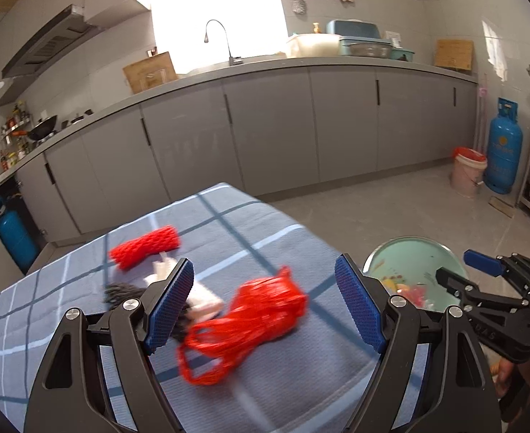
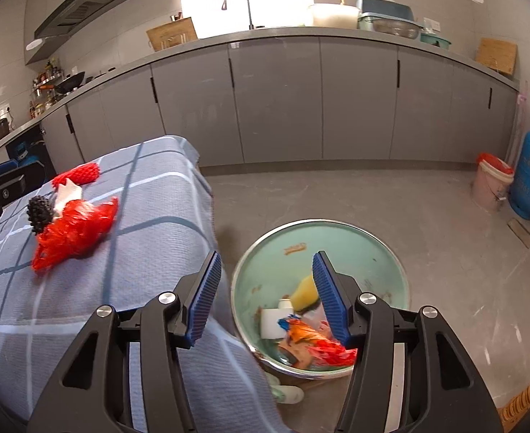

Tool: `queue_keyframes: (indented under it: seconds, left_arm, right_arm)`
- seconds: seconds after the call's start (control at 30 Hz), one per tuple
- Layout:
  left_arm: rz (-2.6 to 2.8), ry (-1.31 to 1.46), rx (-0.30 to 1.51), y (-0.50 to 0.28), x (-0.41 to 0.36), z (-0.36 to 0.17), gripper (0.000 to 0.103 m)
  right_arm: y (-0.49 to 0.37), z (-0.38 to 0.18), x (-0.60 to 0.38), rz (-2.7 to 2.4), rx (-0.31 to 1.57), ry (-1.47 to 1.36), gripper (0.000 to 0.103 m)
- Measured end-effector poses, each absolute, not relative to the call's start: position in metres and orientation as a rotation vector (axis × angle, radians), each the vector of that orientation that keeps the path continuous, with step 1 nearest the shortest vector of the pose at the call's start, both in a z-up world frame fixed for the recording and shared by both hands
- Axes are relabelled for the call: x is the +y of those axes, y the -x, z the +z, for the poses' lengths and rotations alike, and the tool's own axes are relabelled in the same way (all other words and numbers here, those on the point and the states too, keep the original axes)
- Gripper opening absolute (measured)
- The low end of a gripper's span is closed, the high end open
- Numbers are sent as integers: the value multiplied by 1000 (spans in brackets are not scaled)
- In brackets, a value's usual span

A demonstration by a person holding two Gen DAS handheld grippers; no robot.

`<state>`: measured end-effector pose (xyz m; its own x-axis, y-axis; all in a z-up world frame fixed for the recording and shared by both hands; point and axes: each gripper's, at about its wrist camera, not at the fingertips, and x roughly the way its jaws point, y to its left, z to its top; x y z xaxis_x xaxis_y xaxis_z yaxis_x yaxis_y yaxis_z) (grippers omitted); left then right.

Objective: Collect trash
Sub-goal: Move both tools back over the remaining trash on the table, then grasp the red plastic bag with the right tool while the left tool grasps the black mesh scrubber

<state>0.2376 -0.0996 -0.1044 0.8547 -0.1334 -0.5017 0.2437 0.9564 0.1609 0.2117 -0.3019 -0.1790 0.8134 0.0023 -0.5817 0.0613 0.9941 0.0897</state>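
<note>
1. Hovering above the checked tablecloth [image 1: 48,310], left gripper [image 1: 265,303] spread and empty; red plastic bag [image 1: 254,314] lies between its jaws, long axis diagonal
2. Right gripper [image 2: 265,296], parted and empty, over the bin [image 2: 391,252]

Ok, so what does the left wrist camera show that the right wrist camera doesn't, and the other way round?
Only the left wrist view shows the whole red foam net sleeve and the right gripper over the bin. Only the right wrist view shows deep into the trash bin: a yellow item, a white cup, an orange wrapper. Both show the red plastic bag on the blue checked cloth, and the bin.
</note>
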Motion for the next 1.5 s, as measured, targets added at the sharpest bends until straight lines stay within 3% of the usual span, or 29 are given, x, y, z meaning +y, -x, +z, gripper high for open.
queue_keyframes:
  seconds: [0.1, 0.23, 0.7, 0.83, 1.0, 1.1, 1.17, 1.37, 1.5]
  left_arm:
    - [-143, -211, 517, -237, -71, -106, 83]
    - [-70, -186, 540, -238, -39, -110, 83]
    - [123, -112, 642, -231, 51, -129, 83]
    - [138, -102, 641, -225, 64, -124, 83]
    - [127, -111, 633, -223, 70, -115, 83]
    - [102, -101, 640, -227, 69, -111, 83]
    - [83, -91, 646, -233, 67, -108, 83]
    - [20, -59, 656, -262, 50, -103, 83]
    - [-20, -47, 669, -279, 31, -103, 83]
  right_arm:
    - [-215, -174, -282, -1, 621, -88, 57]
    - [-217, -164, -258, 34, 610, -65, 70]
    - [-250, -139, -170, 162, 610, 21, 74]
    - [-266, -140, -149, 170, 614, 38, 81]
    - [-287, -154, -142, 157, 693, 27, 80]
    - [-294, -162, -141, 185, 744, 18, 62]
    - [-297, -167, -141, 205, 779, 6, 35]
    - [-288, -165, -145, 227, 751, 6, 21]
    - [-274, -161, -151, 218, 729, 13, 20]
